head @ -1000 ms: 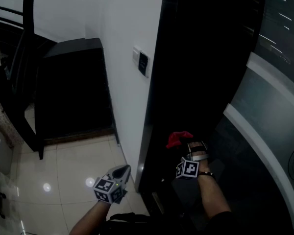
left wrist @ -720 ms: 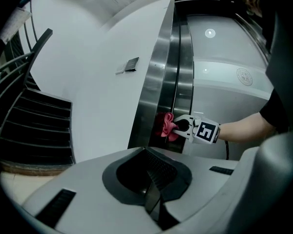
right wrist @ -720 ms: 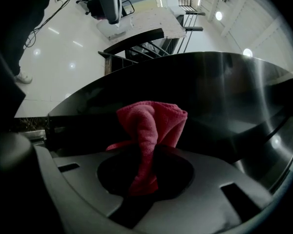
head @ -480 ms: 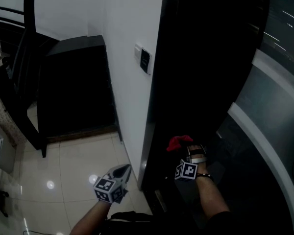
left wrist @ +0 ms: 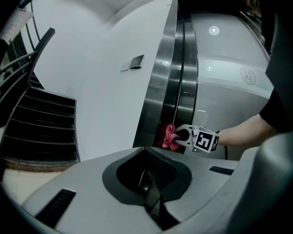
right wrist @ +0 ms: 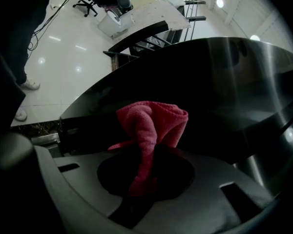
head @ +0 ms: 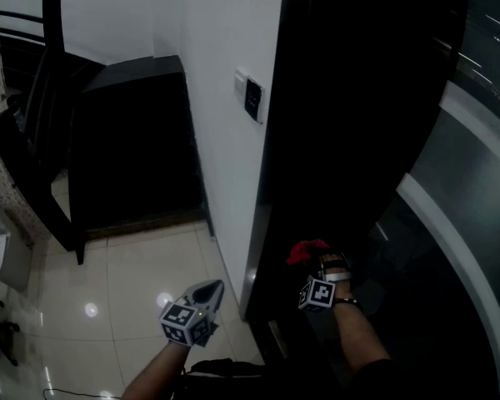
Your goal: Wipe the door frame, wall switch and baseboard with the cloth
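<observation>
Right at the fingers of the right gripper, the jaws are clamped on the lower end of the red cloth. The rest of the cloth rises from the pinch as a loose, folded bunch, beyond the fingertips and a little above them. Seen from the left gripper view, that bunch lies against the dark steel door frame, low on it, with the right gripper just to its right and the person's forearm behind. From the head view the cloth shows as a small red patch at the foot of the frame.

The left gripper has its jaws pressed together with nothing between them. It hangs over the glossy tiled floor, left of the frame's edge and apart from the cloth.

Farther out, the wall switch sits on the white wall, well above both grippers. A dark staircase stands to the left.
</observation>
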The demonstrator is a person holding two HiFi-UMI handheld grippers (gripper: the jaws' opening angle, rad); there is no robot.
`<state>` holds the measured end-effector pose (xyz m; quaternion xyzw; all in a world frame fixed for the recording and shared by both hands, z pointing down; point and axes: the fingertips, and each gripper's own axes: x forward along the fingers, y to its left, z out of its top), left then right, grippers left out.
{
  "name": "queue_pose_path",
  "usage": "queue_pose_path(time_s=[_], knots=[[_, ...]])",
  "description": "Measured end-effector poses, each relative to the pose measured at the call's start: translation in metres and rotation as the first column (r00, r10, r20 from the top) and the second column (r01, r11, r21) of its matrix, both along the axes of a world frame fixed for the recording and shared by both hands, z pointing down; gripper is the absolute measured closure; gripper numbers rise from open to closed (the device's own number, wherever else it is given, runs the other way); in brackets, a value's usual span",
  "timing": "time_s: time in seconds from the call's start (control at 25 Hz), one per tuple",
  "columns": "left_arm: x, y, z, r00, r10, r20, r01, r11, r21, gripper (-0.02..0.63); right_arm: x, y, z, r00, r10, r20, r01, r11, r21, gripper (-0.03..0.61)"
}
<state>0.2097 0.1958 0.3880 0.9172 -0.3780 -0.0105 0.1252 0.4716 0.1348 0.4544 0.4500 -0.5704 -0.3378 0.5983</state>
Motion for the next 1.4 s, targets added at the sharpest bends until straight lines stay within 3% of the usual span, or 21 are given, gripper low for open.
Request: queue_pose_path(time_s=[0.44,0.68,0.84,1.0,1.12,1.24,1.4], knots=[[-0.019,0.005,0.012,0.999,-0.034,0.014,0.035,0.999,-0.033,0.611,0.007,0.007,0.070,0.991,0.107,0.083,-0.092,0.981,-0.168,0.514],[-0.022,0.009,0.016,0.999,-0.038,0.004,0.038,0.999,-0.037,0.611,-0.006,0.026,0.076,0.974,0.152,0.165,-0.115,0.969,-0.218,0.514],[-0.015,0.010,0.014,1.000,-0.016,-0.012,0.016,0.999,-0.033,0.611,-0.014,0.030,0.026,0.940,0.151,0.307,-0.123,0.986,-0.108,0.515],[-0.003,0.014,0.011,0.999,0.024,-0.037,-0.025,0.999,-0.029,0.611,-0.018,0.033,-0.084,0.934,0.031,0.357,-0.091,0.984,0.154,0.515],[0.002,0.016,0.007,0.997,0.045,-0.056,-0.047,0.999,-0.023,0.611,-0.021,0.042,-0.205,0.941,-0.075,0.329,-0.063,0.919,0.390,0.515],[0.004,0.013,0.001,0.995,0.058,-0.077,-0.059,0.998,-0.011,0.611,-0.026,0.050,-0.323,0.951,-0.157,0.264,-0.033,0.803,0.595,0.515],[0.001,0.009,-0.012,0.989,0.058,-0.135,-0.058,0.998,0.001,0.611,-0.037,0.052,-0.430,0.962,-0.218,0.164,0.021,0.659,0.751,0.514]])
